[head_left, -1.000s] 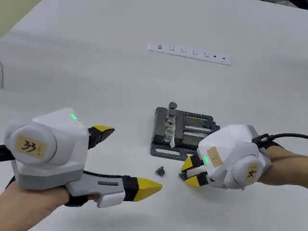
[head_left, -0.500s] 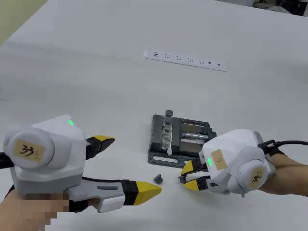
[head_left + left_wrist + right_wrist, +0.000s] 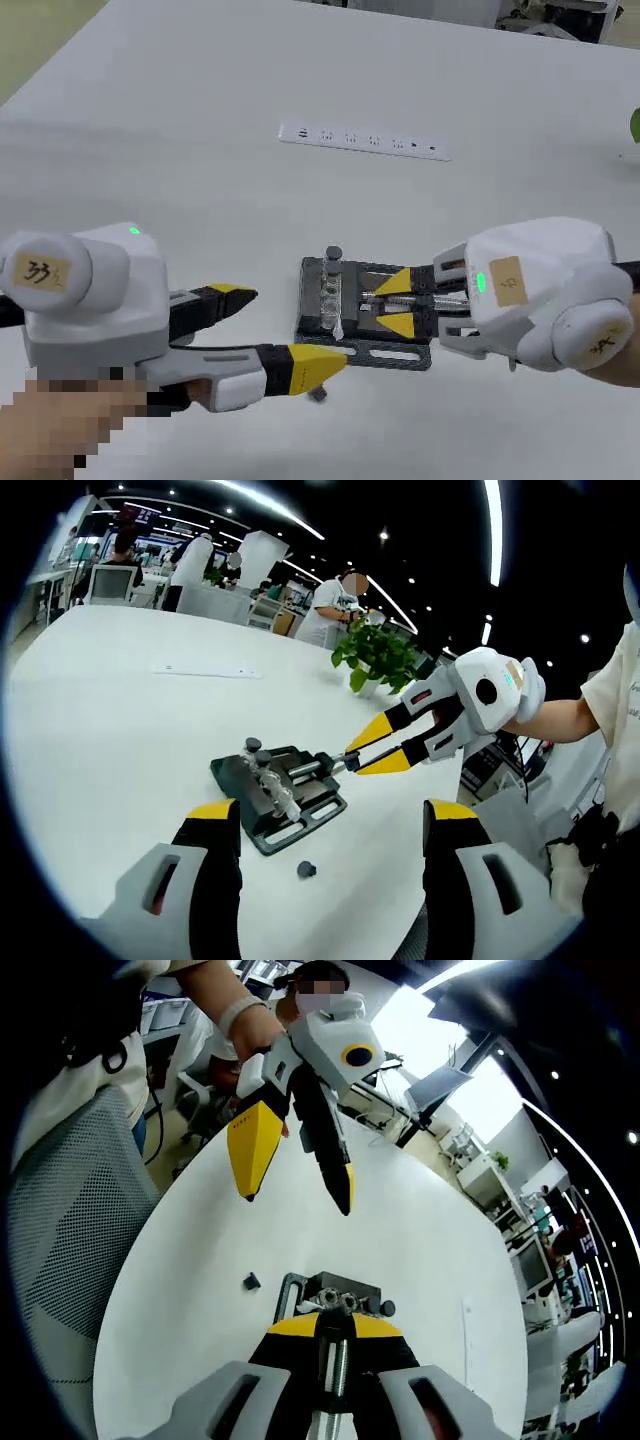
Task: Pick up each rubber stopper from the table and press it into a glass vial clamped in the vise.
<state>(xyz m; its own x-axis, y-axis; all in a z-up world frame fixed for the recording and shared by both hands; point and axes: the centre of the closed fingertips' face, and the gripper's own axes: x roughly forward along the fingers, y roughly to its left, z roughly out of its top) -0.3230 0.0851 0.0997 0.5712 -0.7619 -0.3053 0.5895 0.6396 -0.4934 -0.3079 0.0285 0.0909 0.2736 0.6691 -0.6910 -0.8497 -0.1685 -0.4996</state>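
Left gripper (image 3: 280,330): yours, near left; jaws wide, empty.
Stopper (image 3: 318,394): loose on table (image 3: 150,120), just beside your left gripper's near jaw.
Vise (image 3: 400,355): centre; vials (image 3: 330,295) clamped, farthest capped.
Right gripper (image 3: 398,304): jaws narrow, flanking vise screw (image 3: 336,1360); grip cannot be told.

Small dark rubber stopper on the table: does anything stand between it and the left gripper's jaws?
Nothing visible does. In the left gripper view the small dark rubber stopper lies on bare white table just ahead of the open left gripper; the black metal vise sits beyond it.
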